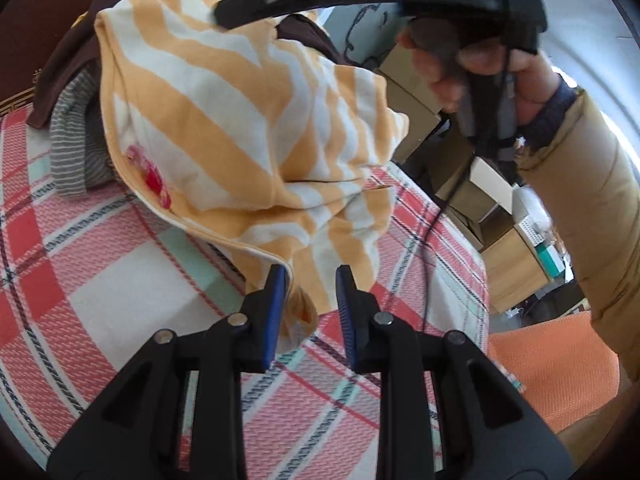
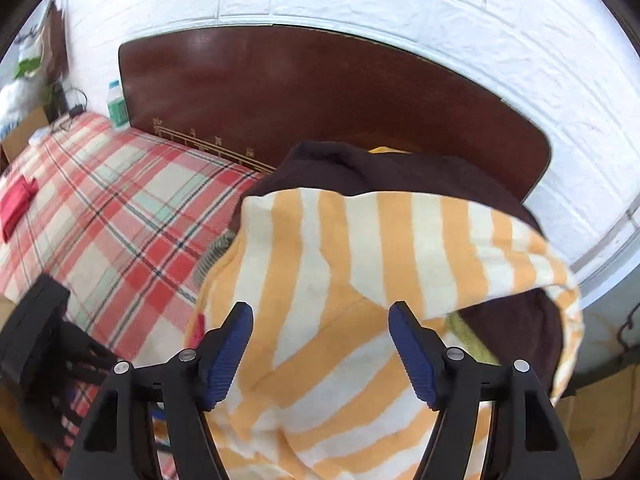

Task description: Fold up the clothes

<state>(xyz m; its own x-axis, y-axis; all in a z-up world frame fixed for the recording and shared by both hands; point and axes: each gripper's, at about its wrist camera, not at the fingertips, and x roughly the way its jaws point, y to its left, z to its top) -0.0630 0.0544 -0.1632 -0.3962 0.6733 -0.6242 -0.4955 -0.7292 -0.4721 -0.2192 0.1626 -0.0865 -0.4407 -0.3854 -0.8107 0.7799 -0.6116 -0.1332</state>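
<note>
Bed covered with red, white and mint plaid sheet. Heap of clothes lies against the headboard edge: orange-and-white striped garment uppermost, over dark brown garment and grey striped garment. Red cloth lies apart near the far side edge.

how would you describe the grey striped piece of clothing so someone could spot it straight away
Start at the dark wooden headboard of the bed with the red plaid sheet. A heap of clothes lies at its foot. The grey striped top sticks out from under the orange and white striped shirt; its stripes are thin, unlike the shirt's broad bands or the plain brown garment.
</note>
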